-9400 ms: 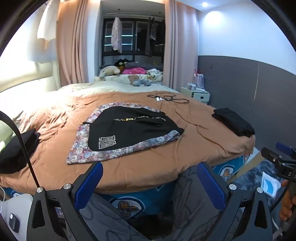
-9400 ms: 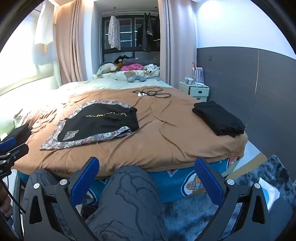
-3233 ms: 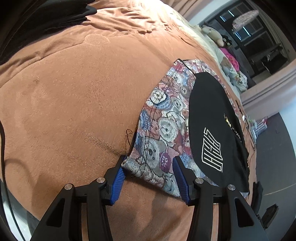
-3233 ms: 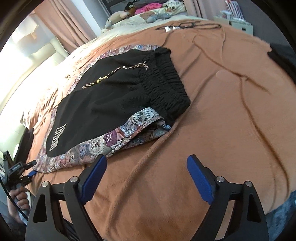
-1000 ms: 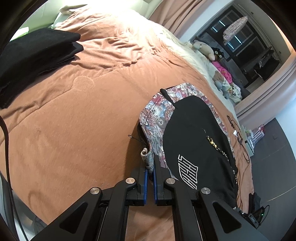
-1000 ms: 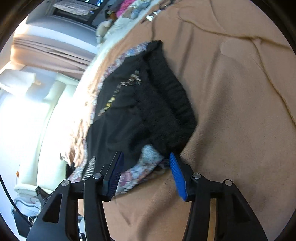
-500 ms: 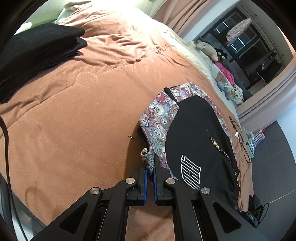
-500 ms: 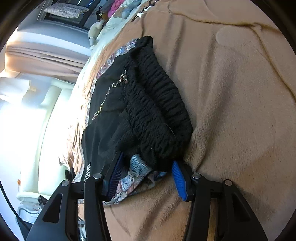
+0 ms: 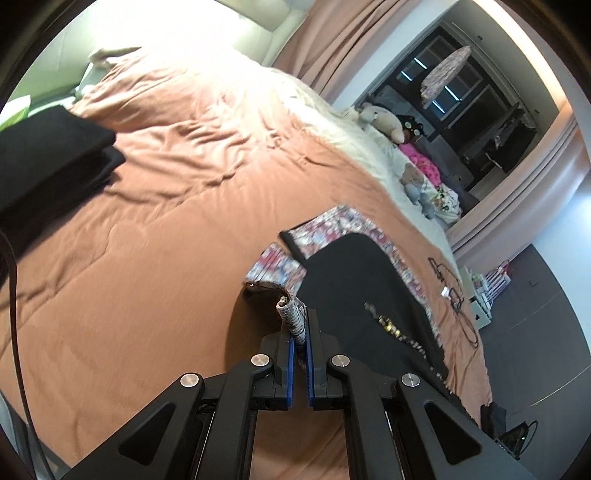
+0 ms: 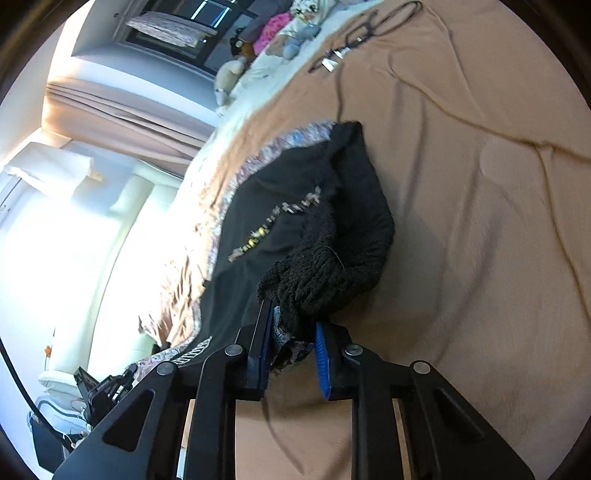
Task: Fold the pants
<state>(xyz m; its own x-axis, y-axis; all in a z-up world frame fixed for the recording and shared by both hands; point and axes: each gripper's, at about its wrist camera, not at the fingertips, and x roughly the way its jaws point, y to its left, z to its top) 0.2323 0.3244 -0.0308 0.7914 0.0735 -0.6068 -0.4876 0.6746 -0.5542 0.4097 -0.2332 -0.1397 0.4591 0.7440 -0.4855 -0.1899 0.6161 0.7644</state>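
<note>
The left gripper (image 9: 300, 332) is clamped on a rolled corner of the patterned hem of the pants (image 9: 373, 295), and the cloth is pinched between its two blue pads and lifted a little above the bedspread (image 9: 147, 240). The right gripper (image 10: 291, 343) is closed around the bunched black elastic waistband, with patterned fabric squeezed between its pads; a small gap is seen between the fingers because the bundle is thick.

The pants are black with a printed patterned panel at the sides, and a beaded chain (image 10: 275, 221) is lying across the front. They are spread on the brown bedspread between the two grippers, and the waistband end is raised and folded over.

A folded stack of black clothes (image 9: 48, 158) is placed on the bed, well apart from the pants. A black cable (image 10: 365, 33) is lying on the bedspread further away. Some plush toys (image 9: 384, 122) are seen at the far side of the bed, near the pink curtains (image 9: 332, 44).
</note>
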